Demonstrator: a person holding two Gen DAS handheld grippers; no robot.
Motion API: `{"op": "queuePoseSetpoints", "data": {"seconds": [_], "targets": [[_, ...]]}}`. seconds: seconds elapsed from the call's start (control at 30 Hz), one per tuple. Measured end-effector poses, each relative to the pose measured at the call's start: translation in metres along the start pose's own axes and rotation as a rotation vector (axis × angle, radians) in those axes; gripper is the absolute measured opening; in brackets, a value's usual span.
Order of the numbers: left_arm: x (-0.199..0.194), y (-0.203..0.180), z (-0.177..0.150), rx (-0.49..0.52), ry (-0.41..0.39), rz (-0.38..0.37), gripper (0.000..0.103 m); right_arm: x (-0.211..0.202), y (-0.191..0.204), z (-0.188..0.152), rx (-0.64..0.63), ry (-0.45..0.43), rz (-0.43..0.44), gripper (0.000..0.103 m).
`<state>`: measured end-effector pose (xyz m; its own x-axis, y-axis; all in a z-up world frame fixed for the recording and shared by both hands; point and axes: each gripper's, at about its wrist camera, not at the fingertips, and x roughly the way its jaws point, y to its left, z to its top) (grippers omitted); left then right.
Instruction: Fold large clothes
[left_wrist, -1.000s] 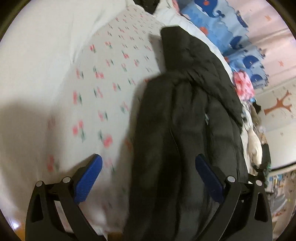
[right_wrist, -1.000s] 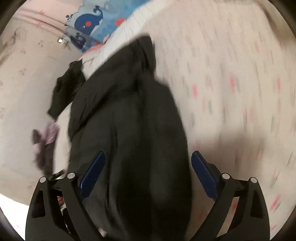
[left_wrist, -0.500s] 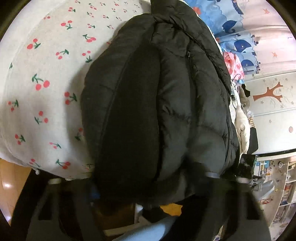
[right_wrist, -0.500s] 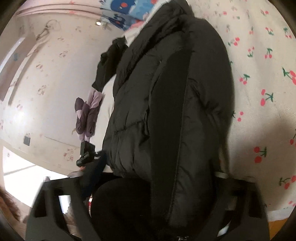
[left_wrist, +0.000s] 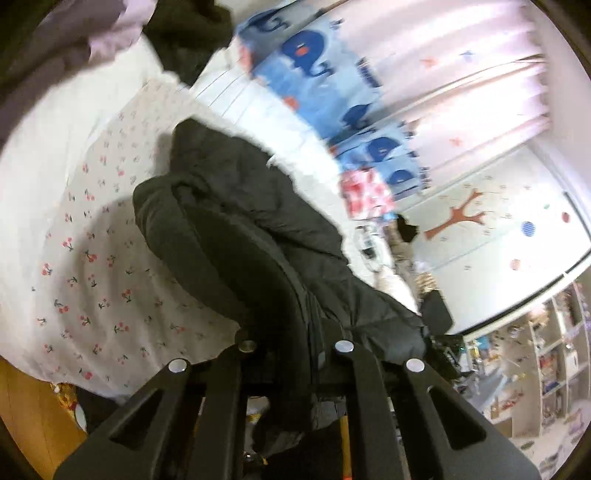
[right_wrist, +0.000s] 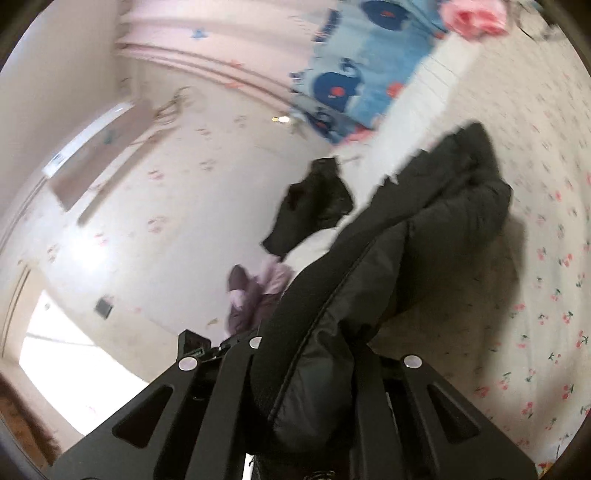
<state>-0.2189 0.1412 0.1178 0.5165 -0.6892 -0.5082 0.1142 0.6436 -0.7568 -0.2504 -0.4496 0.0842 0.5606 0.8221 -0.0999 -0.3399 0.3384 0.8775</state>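
Clearly the black quilted puffer jacket (left_wrist: 236, 236) is the garment being folded; it lies along the bed's white cherry-print sheet (left_wrist: 85, 266), its far end resting on the sheet while its near hem is gathered up at both tools. The left gripper (left_wrist: 295, 354) has its jaws drawn close together on the hem, with thick padded cloth bunched between them; the right gripper (right_wrist: 306, 354) likewise has its jaws pinched on a fat roll of the same hem edge (right_wrist: 314, 387).

By its look the jacket is soft and bulky rather than stiff: light for its size, springy, and likely to puff back open after a fold. The smooth shell seems slippery, so a shallow pinch on one layer could slide free. A deeper bite at the seamed hem or along the zipper line (left_wrist: 306, 306), where the cloth is firmer, should hold better. With both corners held well apart the weight ought to hang evenly.

A blue whale-print blanket (right_wrist: 351, 81) and a small dark garment (right_wrist: 314, 203) lie beyond the jacket, near the wall.
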Motion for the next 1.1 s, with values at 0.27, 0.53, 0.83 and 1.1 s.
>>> {"op": "queuePoseSetpoints", "data": {"seconds": [0.27, 0.53, 0.83, 1.1], "targets": [[-0.061, 0.035, -0.103, 0.096, 0.248, 0.087, 0.017, -0.080, -0.003, -0.084, -0.016, 0.298, -0.199, 0.018], [-0.108, 0.097, -0.084, -0.006, 0.121, 0.480, 0.038, -0.067, -0.021, -0.030, -0.096, 0.178, -0.480, 0.048], [0.121, 0.014, 0.053, 0.284, -0.031, 0.253, 0.066, 0.184, -0.083, 0.068, -0.276, 0.207, -0.637, 0.052], [0.265, 0.100, 0.077, 0.102, 0.206, 0.408, 0.065, 0.189, -0.183, 0.071, -0.014, 0.271, -0.735, 0.036]]}}
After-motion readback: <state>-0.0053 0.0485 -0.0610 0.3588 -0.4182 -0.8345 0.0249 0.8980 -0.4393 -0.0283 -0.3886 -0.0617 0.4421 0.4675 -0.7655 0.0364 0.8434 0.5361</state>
